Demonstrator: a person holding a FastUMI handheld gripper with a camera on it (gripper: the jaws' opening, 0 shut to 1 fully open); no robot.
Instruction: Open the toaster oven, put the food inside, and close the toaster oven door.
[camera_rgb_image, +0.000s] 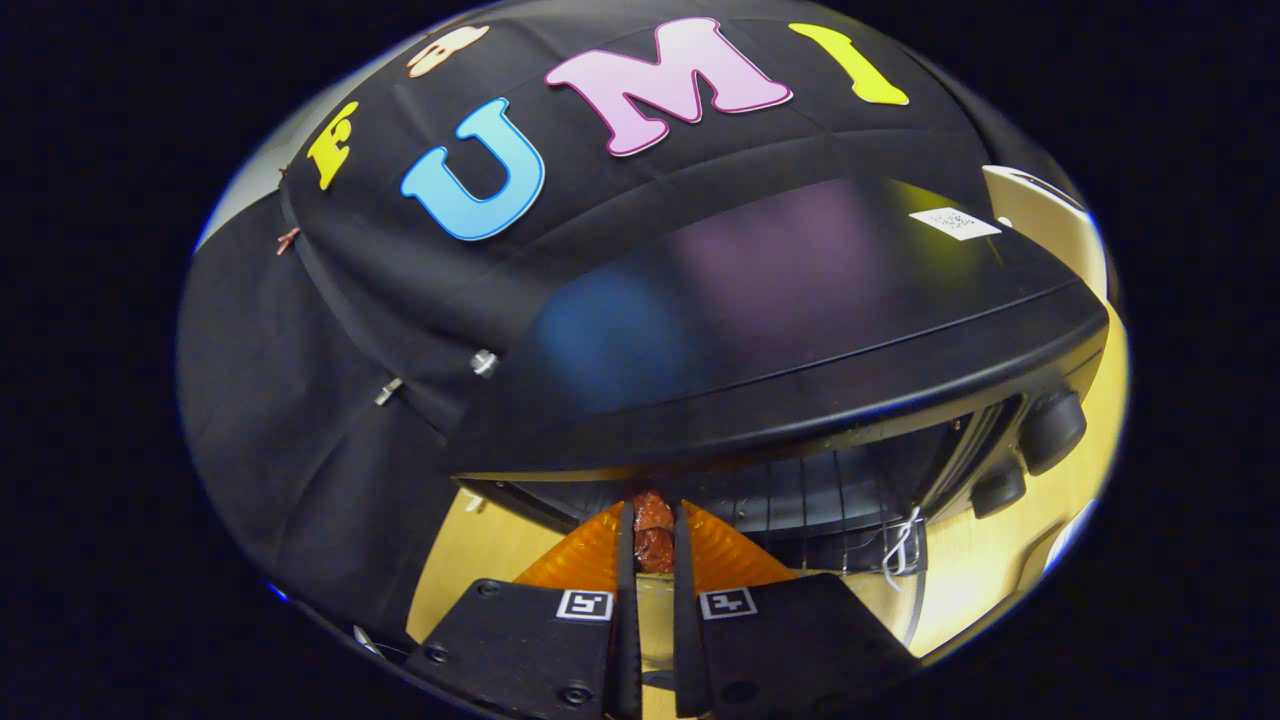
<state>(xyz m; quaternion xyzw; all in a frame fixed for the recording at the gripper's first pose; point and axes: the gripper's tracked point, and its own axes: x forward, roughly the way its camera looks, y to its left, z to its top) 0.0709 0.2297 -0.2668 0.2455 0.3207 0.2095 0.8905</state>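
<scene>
Best done slowly: keep the food (654, 530) level, slide it straight into the dark mouth of the toaster oven (780, 330), and let go only once it sits on the rack (800, 495). Left of the toaster oven, soft black cloth (330, 400) hanging in folds, with a small silver pin (484, 362) stuck in it near the oven's corner. Below that corner, a smooth pale wood table (480, 550). Next, right at the oven's mouth, the gripper (654, 545), narrow and squeezing the food from both sides between two thin black fingers (626, 560) with ridged orange backs. Food lumpy, reddish brown and a bit shiny, poking toward the opening, probably just at its edge and not yet in. Above it, the oven's top, black, flat and glossy like a mirror, with blurry colours showing on it. Inside, thin metal bars of the rack, crossing in a grid. Door looks to be open, but too hidden under the fingers to tell for sure. Toward the oven's right side, two round black knobs (1050, 430), a white sticker (955, 223) up on the top, and a bent white wire (902, 550) hanging low by the front.
</scene>
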